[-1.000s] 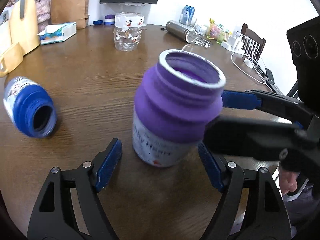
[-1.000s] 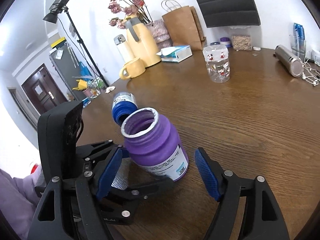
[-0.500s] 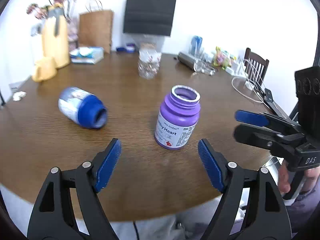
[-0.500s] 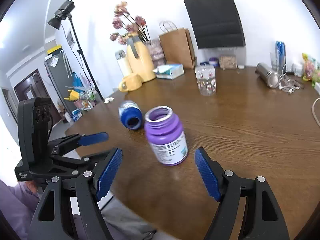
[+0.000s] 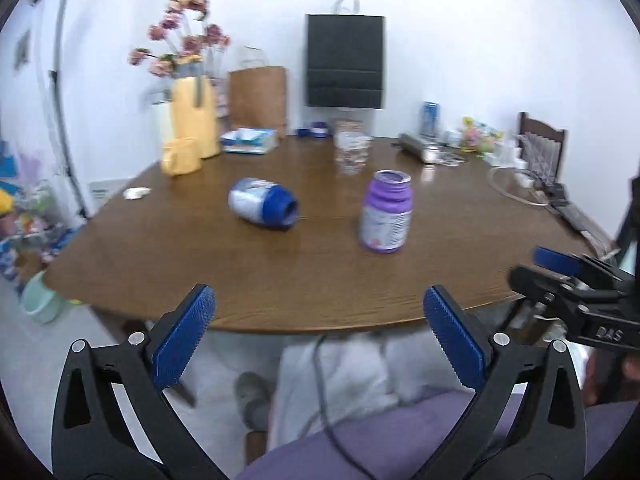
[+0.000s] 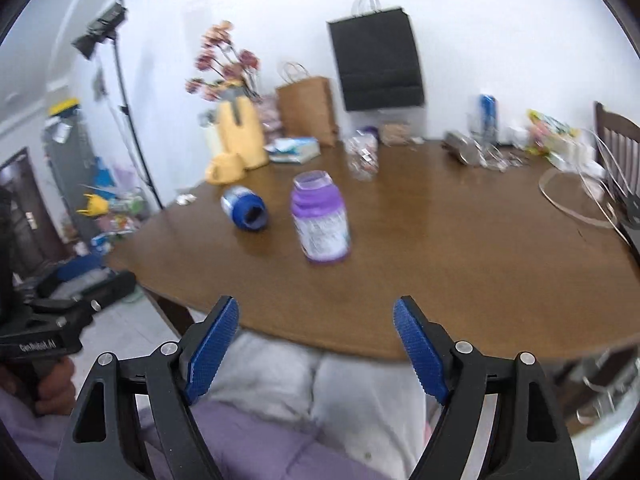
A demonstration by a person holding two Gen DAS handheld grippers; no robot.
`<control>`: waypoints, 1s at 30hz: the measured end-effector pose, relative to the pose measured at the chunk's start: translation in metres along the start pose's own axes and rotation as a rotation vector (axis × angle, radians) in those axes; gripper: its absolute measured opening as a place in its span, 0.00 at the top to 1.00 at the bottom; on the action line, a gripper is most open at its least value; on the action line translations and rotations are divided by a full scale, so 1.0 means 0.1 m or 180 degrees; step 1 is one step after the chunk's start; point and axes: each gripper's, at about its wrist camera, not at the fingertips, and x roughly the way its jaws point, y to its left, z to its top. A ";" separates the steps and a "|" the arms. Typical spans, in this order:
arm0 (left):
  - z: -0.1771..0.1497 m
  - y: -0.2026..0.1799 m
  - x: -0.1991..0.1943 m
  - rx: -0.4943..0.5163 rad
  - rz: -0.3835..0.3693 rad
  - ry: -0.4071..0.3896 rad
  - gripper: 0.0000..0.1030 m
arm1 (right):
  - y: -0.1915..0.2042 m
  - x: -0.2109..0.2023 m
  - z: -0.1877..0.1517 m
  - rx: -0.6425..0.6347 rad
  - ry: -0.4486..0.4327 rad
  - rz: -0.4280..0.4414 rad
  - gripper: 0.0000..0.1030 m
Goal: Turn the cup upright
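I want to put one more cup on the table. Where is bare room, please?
Bare wood lies right of the purple cup toward the white cable loop, and along the near table edge before both cups. The far edge, from yellow jug to steel flask, is crowded.

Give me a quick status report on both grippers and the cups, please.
Left gripper open, right gripper open, both off the table. Purple cup upright, mouth up. Blue cup on its side. Nothing between grippers and cups.
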 end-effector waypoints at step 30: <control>-0.08 0.03 0.13 -0.0066 -0.0051 0.0206 0.00 | 0.10 0.10 -0.06 -0.0086 0.0076 0.0087 0.18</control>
